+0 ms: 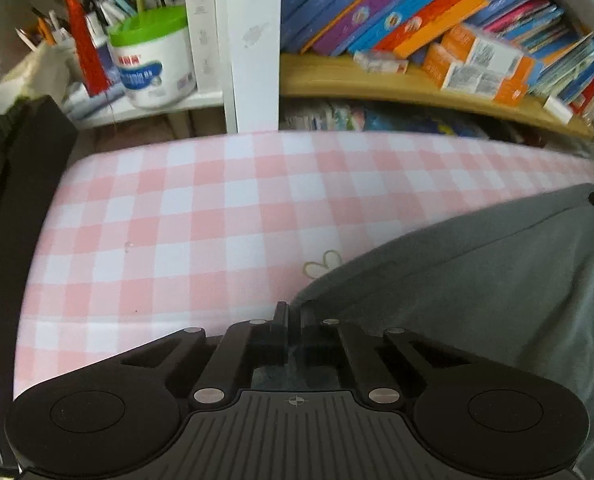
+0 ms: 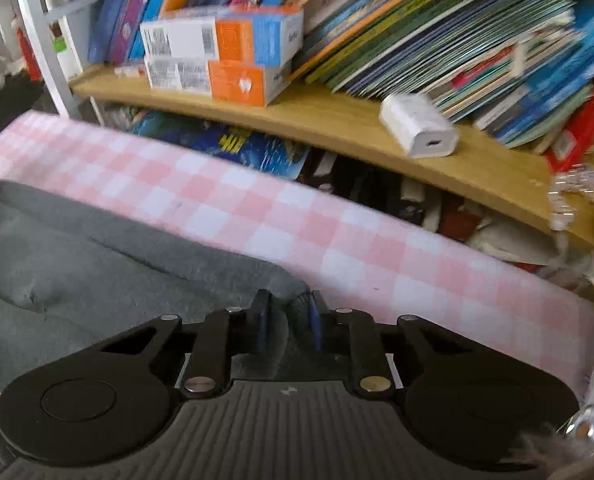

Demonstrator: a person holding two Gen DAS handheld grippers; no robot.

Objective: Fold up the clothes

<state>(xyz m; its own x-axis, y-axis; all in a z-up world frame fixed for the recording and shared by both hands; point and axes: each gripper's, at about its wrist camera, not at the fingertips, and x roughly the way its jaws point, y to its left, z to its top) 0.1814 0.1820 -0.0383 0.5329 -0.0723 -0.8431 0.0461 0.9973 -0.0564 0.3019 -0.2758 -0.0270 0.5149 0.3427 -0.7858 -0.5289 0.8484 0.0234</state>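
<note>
Grey garment [image 1: 477,280], soft and limp, lies lower right on the pink-checked worktop [image 1: 177,220]; the left tool [image 1: 293,316] looks pinched shut on its corner. Right view: right tool [image 2: 289,312], nearly closed, grips a bunched edge at lower centre; corners suit holding.

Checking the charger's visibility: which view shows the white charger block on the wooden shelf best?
The right wrist view: the white charger block lies whole on the wooden shelf, port visible. The left wrist view shows only a blurred white block at the shelf's far end.
</note>
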